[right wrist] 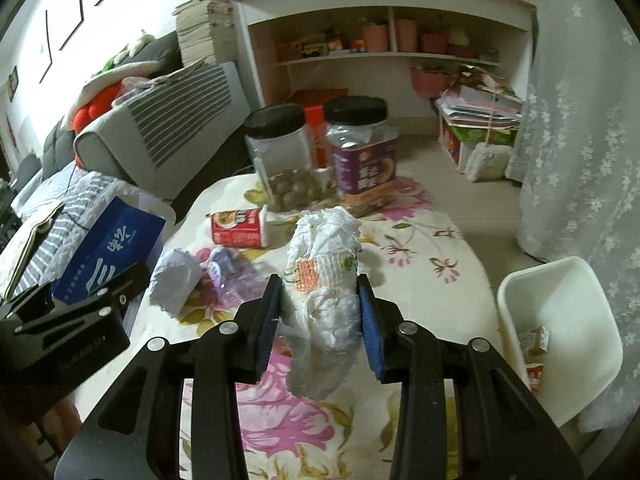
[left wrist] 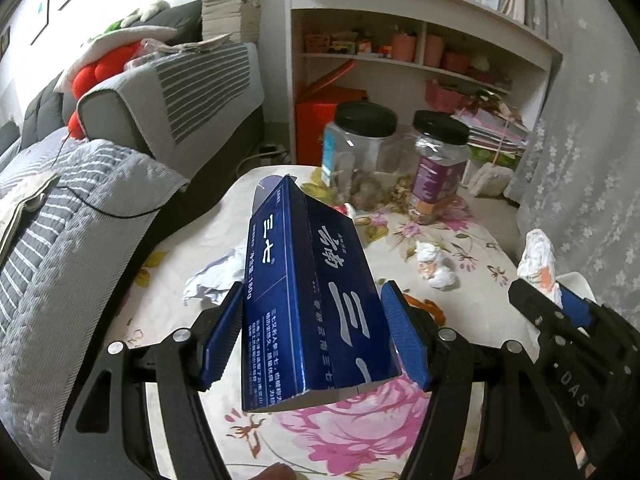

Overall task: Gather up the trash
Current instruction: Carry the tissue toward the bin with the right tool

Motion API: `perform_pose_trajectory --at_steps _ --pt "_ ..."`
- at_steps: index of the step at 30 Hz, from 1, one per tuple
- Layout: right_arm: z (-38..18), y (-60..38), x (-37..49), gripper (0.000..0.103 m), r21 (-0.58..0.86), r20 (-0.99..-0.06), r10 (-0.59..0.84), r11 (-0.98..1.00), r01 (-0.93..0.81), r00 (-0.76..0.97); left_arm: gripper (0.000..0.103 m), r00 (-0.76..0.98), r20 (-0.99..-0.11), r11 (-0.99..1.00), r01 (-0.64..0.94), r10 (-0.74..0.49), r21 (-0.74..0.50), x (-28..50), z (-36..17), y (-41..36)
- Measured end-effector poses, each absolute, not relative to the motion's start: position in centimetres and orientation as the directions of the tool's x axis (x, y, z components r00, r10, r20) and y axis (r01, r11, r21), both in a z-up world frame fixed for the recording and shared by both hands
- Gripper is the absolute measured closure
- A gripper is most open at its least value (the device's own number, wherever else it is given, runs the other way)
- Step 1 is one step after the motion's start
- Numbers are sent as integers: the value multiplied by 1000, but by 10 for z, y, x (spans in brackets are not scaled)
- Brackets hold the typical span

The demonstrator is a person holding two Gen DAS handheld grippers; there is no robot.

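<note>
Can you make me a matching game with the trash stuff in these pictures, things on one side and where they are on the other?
Things:
1. long dark blue cardboard box
2. rolled-up white diaper
3. small red and white carton
4. white plastic bin

Places:
A. lying on the flowered tablecloth near the jars
B. standing beside the table, on the right
C. between the fingers of the left gripper
D. between the fingers of the right gripper

Pairs: 1-C, 2-D, 3-A, 4-B

Left tongs (left wrist: 314, 336) and right tongs (right wrist: 318, 324) each clamp a load, raised side by side.
</note>
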State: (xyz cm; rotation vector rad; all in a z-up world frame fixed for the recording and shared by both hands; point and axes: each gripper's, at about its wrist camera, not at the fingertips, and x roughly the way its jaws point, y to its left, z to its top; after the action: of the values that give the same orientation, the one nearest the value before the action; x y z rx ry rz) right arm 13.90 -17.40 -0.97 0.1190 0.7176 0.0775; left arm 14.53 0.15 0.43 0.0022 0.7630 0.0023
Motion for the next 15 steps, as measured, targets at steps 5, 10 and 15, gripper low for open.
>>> perform_pose_trajectory --at_steps 5,10,15 --pt "-5 -193 133 67 124 -643 70 992 13 762 36 729 -684 1000 22 -19 -5 143 7 -15" --pt "-4 -215 129 67 139 -646 42 988 63 762 36 731 -681 999 54 -45 -8 141 9 -35" --pt "-3 -237 123 67 143 -649 9 983 111 761 36 730 -680 996 87 -73 -14 140 9 -58"
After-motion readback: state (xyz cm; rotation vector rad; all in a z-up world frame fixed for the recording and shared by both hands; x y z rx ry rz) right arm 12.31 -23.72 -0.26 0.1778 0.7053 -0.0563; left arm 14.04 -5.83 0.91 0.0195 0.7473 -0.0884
